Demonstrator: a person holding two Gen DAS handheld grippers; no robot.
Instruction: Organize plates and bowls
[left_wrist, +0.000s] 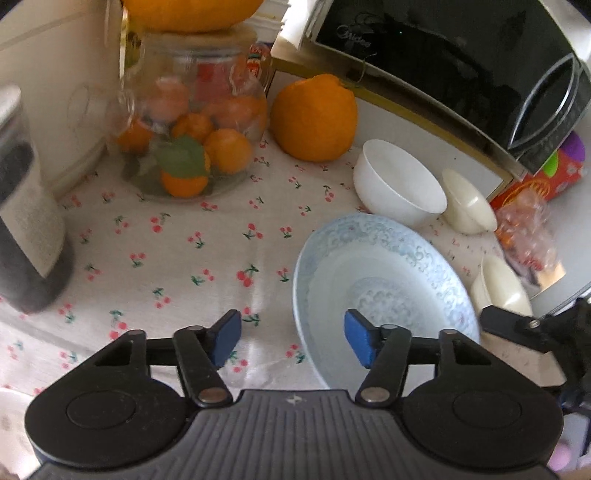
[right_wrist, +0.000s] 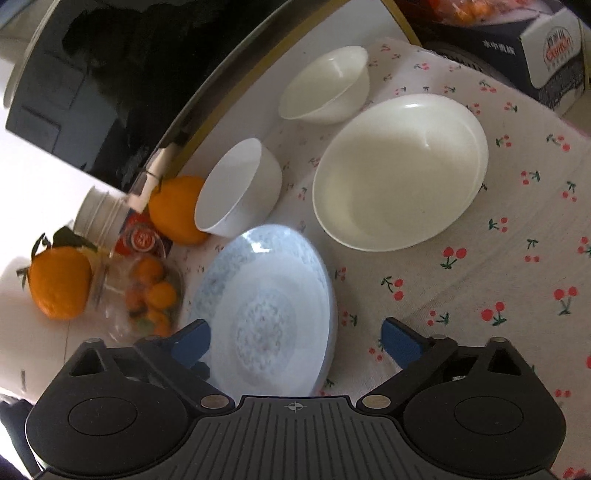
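Observation:
A pale blue patterned plate (left_wrist: 388, 280) (right_wrist: 266, 306) lies on the cherry-print tablecloth (left_wrist: 166, 258). My left gripper (left_wrist: 293, 338) is open and straddles the plate's left rim: the right pad is over the plate, the left pad over the cloth, and neither touches it. My right gripper (right_wrist: 295, 339) stands wide open around the plate's near side, its pads clear of the rim. Behind the plate are a white bowl (left_wrist: 399, 184) (right_wrist: 240, 188), a small cream bowl (right_wrist: 327, 85) and a large cream bowl (right_wrist: 399, 173).
A glass jar of small oranges (left_wrist: 188, 136) and a big orange (left_wrist: 314, 118) stand at the back left. A black microwave (left_wrist: 461, 62) runs along the back. A dark bottle (left_wrist: 26, 206) is at the left edge, a carton (right_wrist: 554, 51) at the far right.

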